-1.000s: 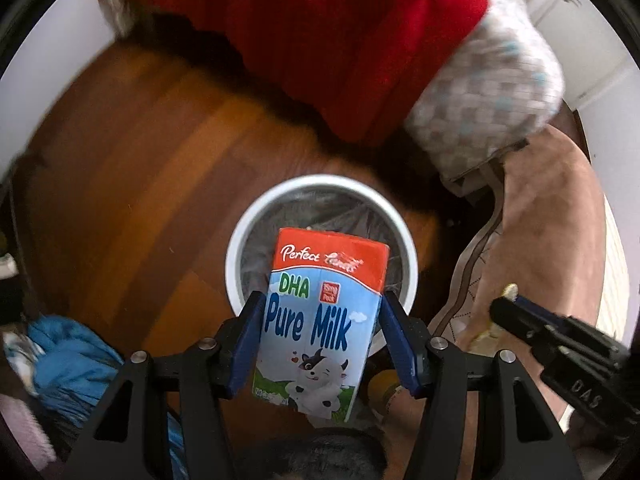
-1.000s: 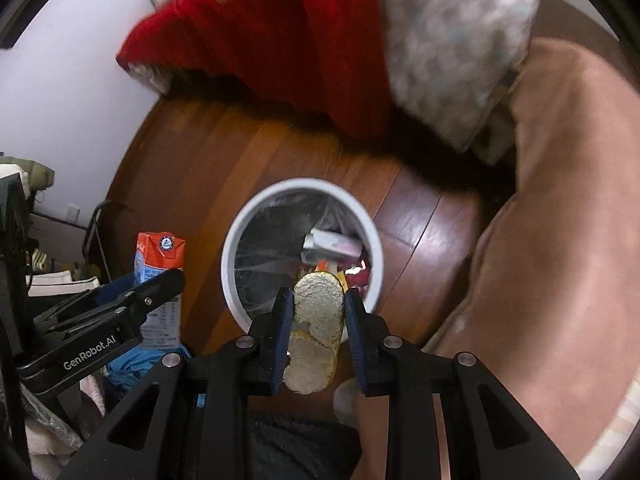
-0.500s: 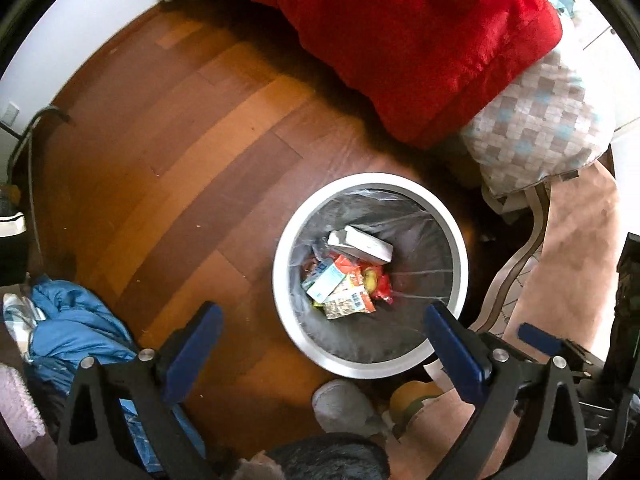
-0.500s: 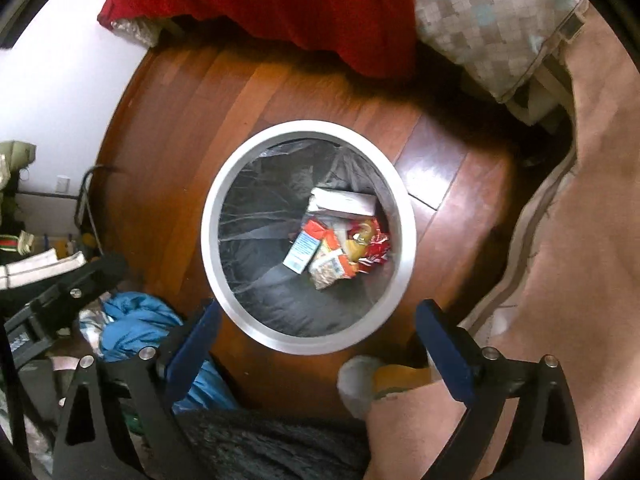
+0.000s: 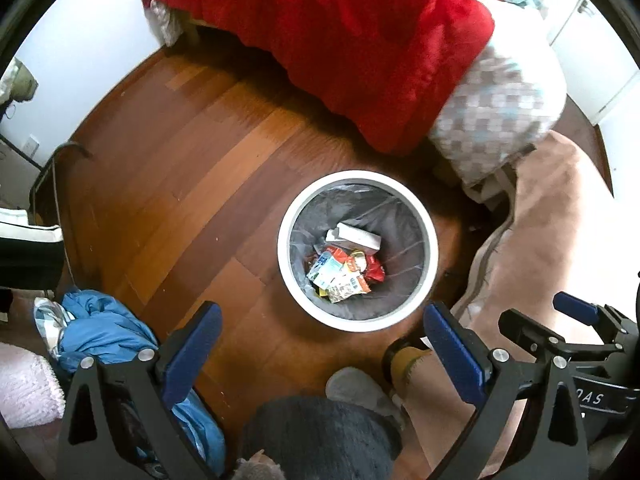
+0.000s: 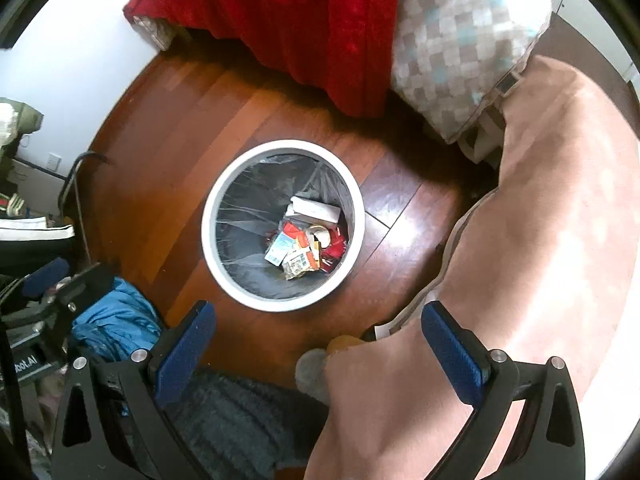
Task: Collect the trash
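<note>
A round white bin [image 5: 292, 264] [image 6: 212, 248] with a grey liner stands on the wooden floor. At its bottom lie a white box [image 5: 358, 236] [image 6: 316, 210], a milk carton [image 5: 326, 270] [image 6: 282, 246], wrappers and a piece of bread [image 6: 320, 234]. My left gripper [image 5: 320, 344] hangs above the bin's near side, wide open and empty. Over the near rim, my right gripper [image 6: 318, 340] is also wide open with nothing between its blue pads. The right gripper's fingers [image 5: 576, 308] show at the right edge of the left wrist view.
A red blanket [image 5: 360, 40] and a checked pillow [image 5: 496, 120] hang off a bed behind the bin. A pink rug [image 6: 560, 200] lies to the right. A blue cloth [image 5: 108, 332] lies at the left. A person's slippered foot [image 5: 356, 388] stands near the bin.
Both grippers opened wide: the left let go of the milk carton and the right let go of the bread. Both items now lie in the bin. Both grippers rose away from it.
</note>
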`<state>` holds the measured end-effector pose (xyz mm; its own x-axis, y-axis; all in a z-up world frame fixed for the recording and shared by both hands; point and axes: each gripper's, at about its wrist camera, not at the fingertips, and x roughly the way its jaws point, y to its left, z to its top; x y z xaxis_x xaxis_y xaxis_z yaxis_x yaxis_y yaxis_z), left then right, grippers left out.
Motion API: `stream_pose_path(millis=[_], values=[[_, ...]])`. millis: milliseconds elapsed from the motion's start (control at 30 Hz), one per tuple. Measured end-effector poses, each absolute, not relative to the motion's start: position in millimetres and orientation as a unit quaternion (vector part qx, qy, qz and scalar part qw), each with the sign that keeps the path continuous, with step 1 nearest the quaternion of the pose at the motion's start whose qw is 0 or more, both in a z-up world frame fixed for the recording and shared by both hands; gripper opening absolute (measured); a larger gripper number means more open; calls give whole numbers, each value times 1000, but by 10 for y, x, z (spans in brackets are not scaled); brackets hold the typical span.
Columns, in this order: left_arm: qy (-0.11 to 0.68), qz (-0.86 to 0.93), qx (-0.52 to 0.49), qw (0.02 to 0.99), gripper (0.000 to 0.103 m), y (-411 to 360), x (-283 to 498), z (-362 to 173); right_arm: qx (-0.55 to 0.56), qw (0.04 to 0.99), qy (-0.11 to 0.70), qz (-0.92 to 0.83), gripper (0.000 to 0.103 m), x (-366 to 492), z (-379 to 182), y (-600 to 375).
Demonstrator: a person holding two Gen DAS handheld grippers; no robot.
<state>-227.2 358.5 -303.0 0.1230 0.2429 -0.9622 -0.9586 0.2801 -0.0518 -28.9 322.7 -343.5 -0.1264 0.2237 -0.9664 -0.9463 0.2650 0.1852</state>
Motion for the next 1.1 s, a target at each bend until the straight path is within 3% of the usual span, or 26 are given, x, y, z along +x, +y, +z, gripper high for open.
stream_pose_path(millis=[700,1100], values=[[391,431,-362,728,103,2707,-2592,-1375,-234,546,494,635,103,-485,-1450,2263],[357,417,-364,752,103,2496,-2704,-917,-225,512,481,676,103,-655,-871,2012]])
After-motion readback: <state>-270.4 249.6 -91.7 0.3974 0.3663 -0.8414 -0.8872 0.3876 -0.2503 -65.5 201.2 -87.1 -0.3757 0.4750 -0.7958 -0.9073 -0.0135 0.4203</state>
